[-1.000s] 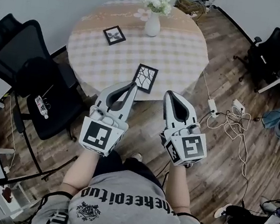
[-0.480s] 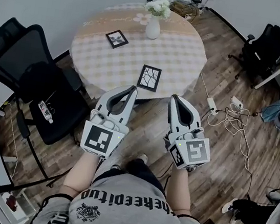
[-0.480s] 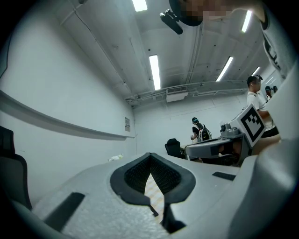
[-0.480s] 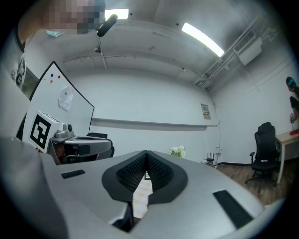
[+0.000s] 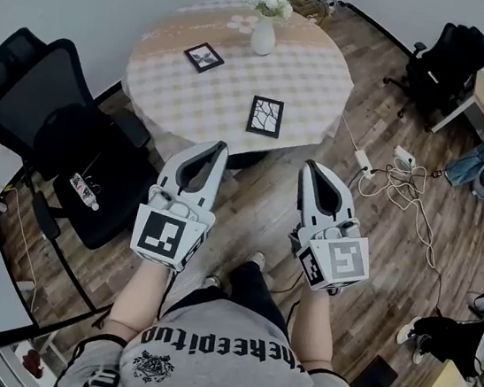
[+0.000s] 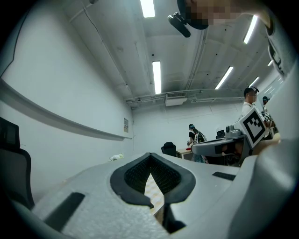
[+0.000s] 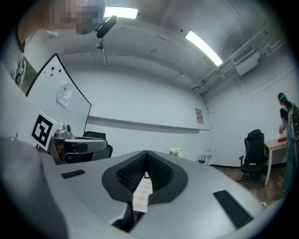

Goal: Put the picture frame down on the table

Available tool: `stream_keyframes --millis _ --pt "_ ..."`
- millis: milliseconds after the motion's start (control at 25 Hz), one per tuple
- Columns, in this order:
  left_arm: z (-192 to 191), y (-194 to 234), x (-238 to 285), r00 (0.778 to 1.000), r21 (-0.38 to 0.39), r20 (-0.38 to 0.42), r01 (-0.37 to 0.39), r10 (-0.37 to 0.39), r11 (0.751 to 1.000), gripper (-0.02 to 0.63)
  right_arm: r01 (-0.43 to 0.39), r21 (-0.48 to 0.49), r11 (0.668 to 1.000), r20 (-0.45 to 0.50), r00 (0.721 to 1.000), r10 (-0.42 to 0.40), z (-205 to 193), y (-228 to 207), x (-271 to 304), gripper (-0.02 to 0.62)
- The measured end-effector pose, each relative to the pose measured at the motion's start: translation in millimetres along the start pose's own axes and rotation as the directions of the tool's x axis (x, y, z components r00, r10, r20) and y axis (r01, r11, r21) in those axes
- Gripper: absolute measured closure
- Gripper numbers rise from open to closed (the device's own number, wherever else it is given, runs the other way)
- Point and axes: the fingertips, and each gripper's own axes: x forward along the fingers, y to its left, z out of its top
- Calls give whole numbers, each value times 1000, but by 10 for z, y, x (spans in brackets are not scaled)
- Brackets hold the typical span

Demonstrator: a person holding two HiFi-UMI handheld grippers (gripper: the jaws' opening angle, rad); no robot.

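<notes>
The black picture frame (image 5: pixel 265 116) with a branch pattern lies flat on the round checkered table (image 5: pixel 311 82), near its front edge. Both grippers hang over the wooden floor, short of the table and apart from the frame. My left gripper (image 5: pixel 220 147) is shut with nothing in it, its tips pointing at the table's edge. My right gripper (image 5: pixel 309 166) is also shut and empty. In the left gripper view the left gripper (image 6: pixel 150 155) shows its tips touching. The right gripper (image 7: pixel 146 153) looks the same in its own view, with a strip of tablecloth seen through the gap behind the tips.
A second small frame (image 5: pixel 204 57) and a white vase of flowers (image 5: pixel 264 35) stand farther back on the table. A black office chair (image 5: pixel 50 130) is at the left, another (image 5: pixel 449 56) at the back right. A power strip and cables (image 5: pixel 400 183) lie on the floor to the right.
The view has drawn back from the table, so the table and frame sit farther from both grippers. Both grippers stay shut and empty.
</notes>
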Motion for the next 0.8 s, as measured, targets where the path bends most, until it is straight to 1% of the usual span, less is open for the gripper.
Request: stream_keyframes --millis 120,320,560,800 --pt "34 -17 -136 1000 -14 13 18 -18 1000 590 1 -18 1000 1 1000 -1 30 167 -103 589" --pt "69 -69 -320 999 -15 21 37 -36 999 590 -3 -34 999 9 1000 4 63 399 -240 589" --pt "57 -97 -485 999 -24 21 44 -43 999 589 4 -38 999 24 1000 -4 92 560 -349 589" --pt "86 -126 -615 998 -17 29 54 -54 998 589 28 -50 998 36 999 -26 124 657 -458 589"
